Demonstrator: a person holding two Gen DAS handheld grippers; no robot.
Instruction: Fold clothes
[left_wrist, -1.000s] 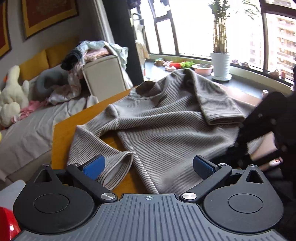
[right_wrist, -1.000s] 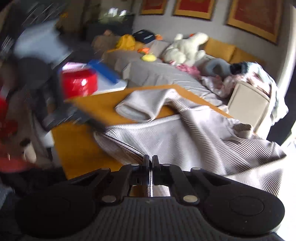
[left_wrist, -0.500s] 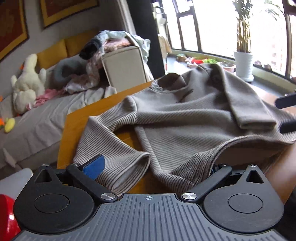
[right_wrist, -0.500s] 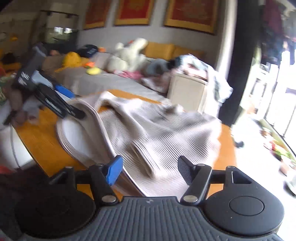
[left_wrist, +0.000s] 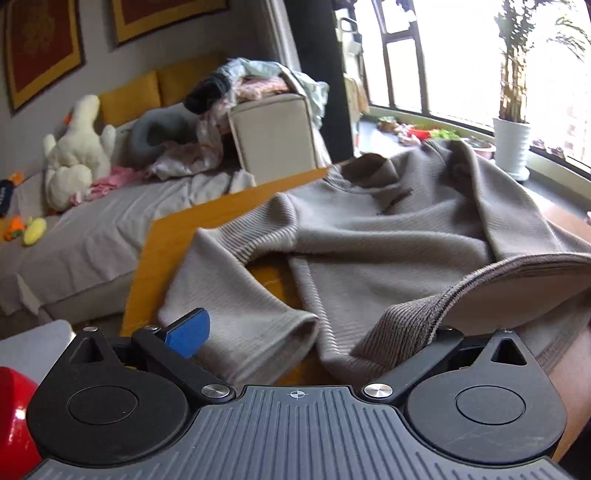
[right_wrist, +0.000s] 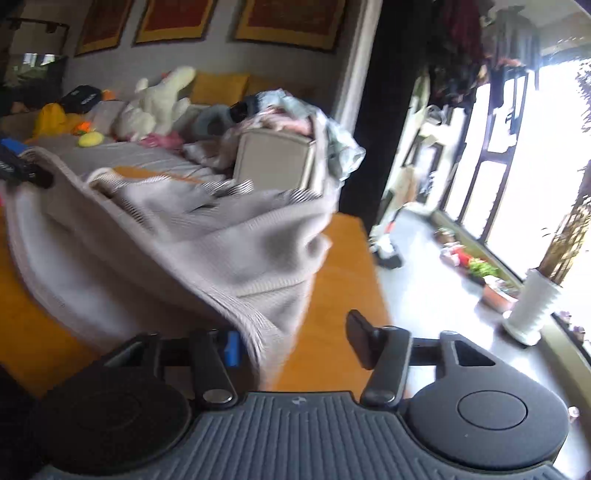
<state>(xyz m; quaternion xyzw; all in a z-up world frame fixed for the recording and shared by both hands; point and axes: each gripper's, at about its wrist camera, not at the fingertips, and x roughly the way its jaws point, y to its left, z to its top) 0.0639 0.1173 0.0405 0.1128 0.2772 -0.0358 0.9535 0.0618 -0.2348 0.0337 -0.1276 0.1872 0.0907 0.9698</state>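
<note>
A grey-brown ribbed sweater (left_wrist: 388, 236) lies rumpled on the orange-wood table (left_wrist: 221, 210). My left gripper (left_wrist: 316, 332) stands wide open at its near edge. A sleeve cuff (left_wrist: 258, 332) sits between the fingers, and the lifted hem (left_wrist: 424, 310) drapes over the right finger and hides its pad. In the right wrist view the sweater (right_wrist: 184, 240) hangs off the table edge (right_wrist: 340, 295). My right gripper (right_wrist: 295, 343) has its jaws closing, and the hem corner (right_wrist: 258, 332) hangs against the blue pad (right_wrist: 232, 347) only. The other finger (right_wrist: 360, 343) is bare.
A grey bed with a plush toy (left_wrist: 77, 147) and a beige box (left_wrist: 273, 136) piled with clothes stand behind the table. A white plant pot (left_wrist: 511, 144) sits on the window sill. Something red (left_wrist: 14, 417) is at my lower left.
My right gripper was shut, then opened and swung right along the hem toward the window side. My left gripper slid under the hem, which now covers its right finger.
</note>
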